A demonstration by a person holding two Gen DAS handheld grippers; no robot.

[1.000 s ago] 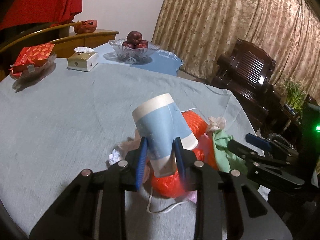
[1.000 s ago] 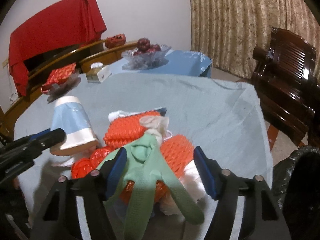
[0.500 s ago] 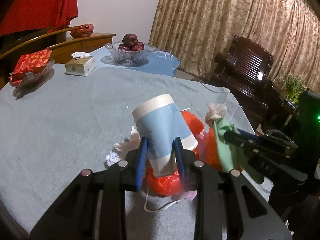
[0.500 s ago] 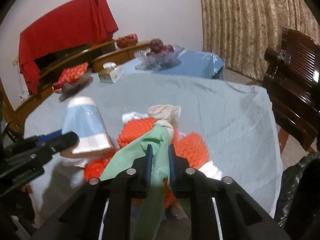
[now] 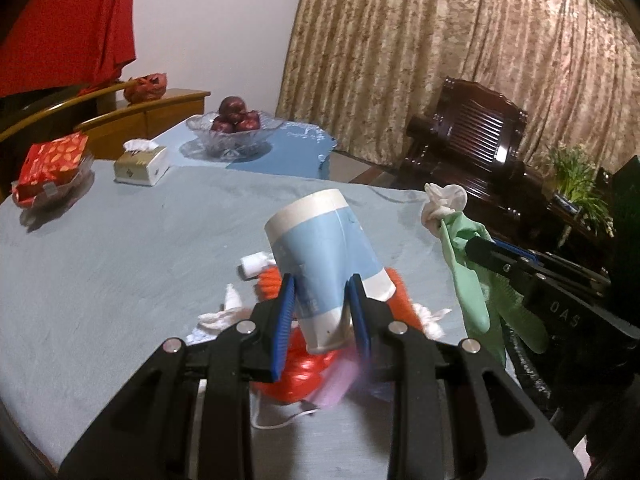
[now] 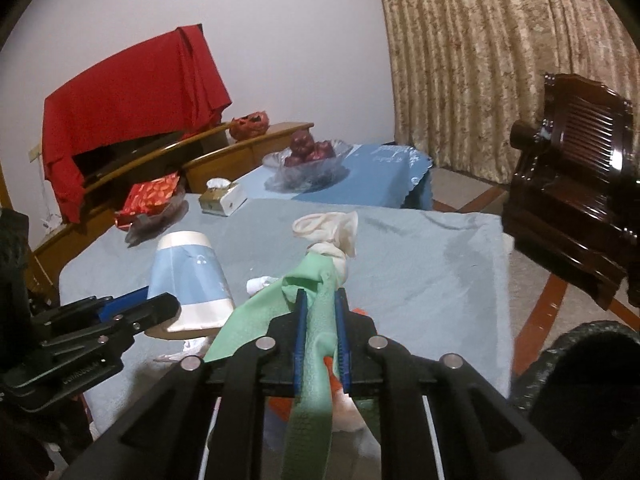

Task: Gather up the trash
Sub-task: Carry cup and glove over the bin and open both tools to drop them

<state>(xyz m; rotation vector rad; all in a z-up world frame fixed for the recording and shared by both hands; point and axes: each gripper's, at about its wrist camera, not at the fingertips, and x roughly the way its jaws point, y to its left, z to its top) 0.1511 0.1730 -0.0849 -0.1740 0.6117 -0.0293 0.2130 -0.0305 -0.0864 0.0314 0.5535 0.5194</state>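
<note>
While glass bowl [image 5: 232, 136] holds red fruit [image 5: 235, 119] | left gripper [image 5: 322, 308] clamps paper cup [image 5: 326, 252]

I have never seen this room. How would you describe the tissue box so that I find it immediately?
Start at the big table with the grey-blue cloth and look to its far edge, near the wooden sideboard. The tissue box lies there between the red patterned packet and the glass fruit bowl. It alone is a pale box with a white tissue sticking out on top.
</note>
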